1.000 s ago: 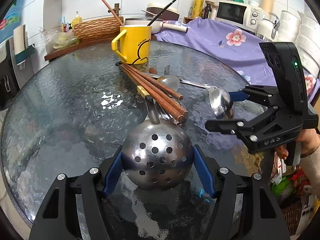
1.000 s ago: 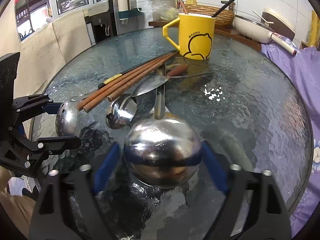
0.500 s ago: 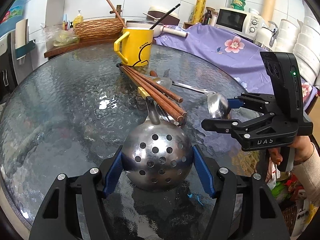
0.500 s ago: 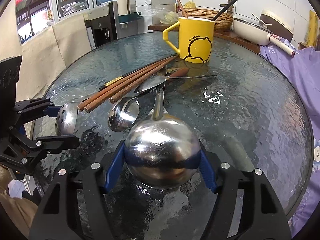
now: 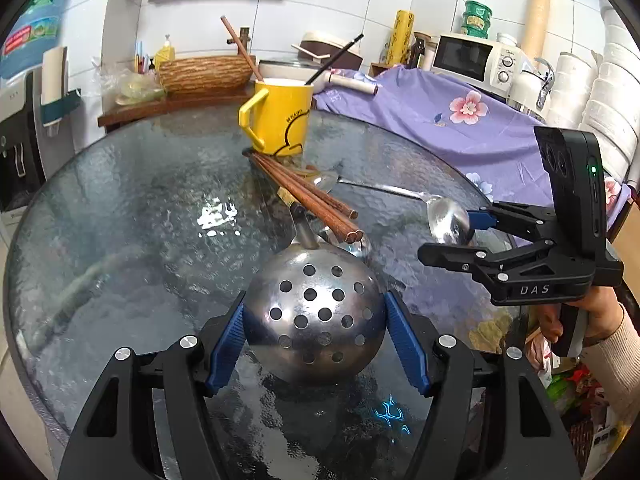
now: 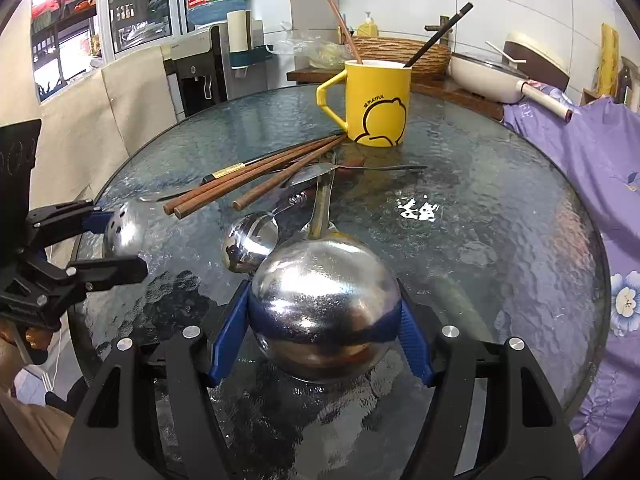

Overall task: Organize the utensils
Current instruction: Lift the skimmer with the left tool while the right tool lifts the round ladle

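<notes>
My left gripper [image 5: 316, 338] is shut on the bowl of a perforated steel skimmer [image 5: 312, 312]; it also shows at the left of the right wrist view [image 6: 120, 236]. My right gripper [image 6: 322, 338] is shut on the bowl of a steel ladle [image 6: 324, 308], seen in the left wrist view [image 5: 448, 224] too. Both bowls are raised off the round glass table [image 6: 500, 208]. Several brown chopsticks [image 6: 248, 184] and a spoon [image 6: 250, 242] lie in a pile in front of a yellow mug [image 6: 376, 102] that holds two sticks.
A purple flowered cloth [image 5: 440, 120] covers a surface to the right of the table. A wicker basket [image 5: 204, 74], a pan [image 6: 484, 76] and a microwave [image 5: 476, 60] stand behind. A water dispenser [image 6: 200, 68] stands at the far left.
Both grippers have lifted and tilted their ends of the skimmer and ladle upward, so the bowls sit higher off the glass. The mug and chopsticks have not moved.
</notes>
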`<control>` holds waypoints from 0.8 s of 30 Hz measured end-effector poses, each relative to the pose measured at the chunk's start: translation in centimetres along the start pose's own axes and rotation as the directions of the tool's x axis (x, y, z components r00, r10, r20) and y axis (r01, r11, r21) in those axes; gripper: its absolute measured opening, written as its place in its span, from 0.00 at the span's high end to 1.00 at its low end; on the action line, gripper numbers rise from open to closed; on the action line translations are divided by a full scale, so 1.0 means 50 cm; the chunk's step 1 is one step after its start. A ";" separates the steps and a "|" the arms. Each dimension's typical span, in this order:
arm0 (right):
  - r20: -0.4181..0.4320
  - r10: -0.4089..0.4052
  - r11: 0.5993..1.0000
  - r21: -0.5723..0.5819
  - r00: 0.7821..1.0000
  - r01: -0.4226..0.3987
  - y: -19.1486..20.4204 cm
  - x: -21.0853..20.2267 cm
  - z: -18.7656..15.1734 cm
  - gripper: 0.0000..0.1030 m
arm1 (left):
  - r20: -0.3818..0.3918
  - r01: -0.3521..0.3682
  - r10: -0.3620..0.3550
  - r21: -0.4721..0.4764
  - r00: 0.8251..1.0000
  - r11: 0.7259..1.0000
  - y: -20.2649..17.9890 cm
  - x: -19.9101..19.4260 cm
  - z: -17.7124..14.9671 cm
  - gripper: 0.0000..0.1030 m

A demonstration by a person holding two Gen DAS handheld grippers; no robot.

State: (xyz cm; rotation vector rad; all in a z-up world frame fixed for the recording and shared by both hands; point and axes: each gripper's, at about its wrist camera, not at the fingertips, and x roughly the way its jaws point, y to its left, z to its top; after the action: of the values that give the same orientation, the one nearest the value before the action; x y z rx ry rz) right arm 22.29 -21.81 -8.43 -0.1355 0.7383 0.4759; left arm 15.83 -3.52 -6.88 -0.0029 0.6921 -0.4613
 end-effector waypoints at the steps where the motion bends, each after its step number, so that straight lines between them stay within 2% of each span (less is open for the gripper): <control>1: 0.003 -0.004 1.000 0.000 1.000 0.004 0.001 -0.004 -0.001 0.35 | 0.008 -0.003 0.003 0.002 1.000 1.000 -0.001 -0.006 0.002 0.37; 24: 0.115 -0.041 0.998 -0.049 0.993 0.047 0.023 -0.103 0.039 0.35 | 0.146 -0.077 0.070 0.043 0.987 0.996 0.009 -0.092 0.055 0.37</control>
State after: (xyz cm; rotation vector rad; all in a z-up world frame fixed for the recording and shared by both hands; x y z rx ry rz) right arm 19.69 -22.15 -3.48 -0.1713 0.6107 0.4572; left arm 14.64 -1.63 -1.99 0.0343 0.5371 -0.4025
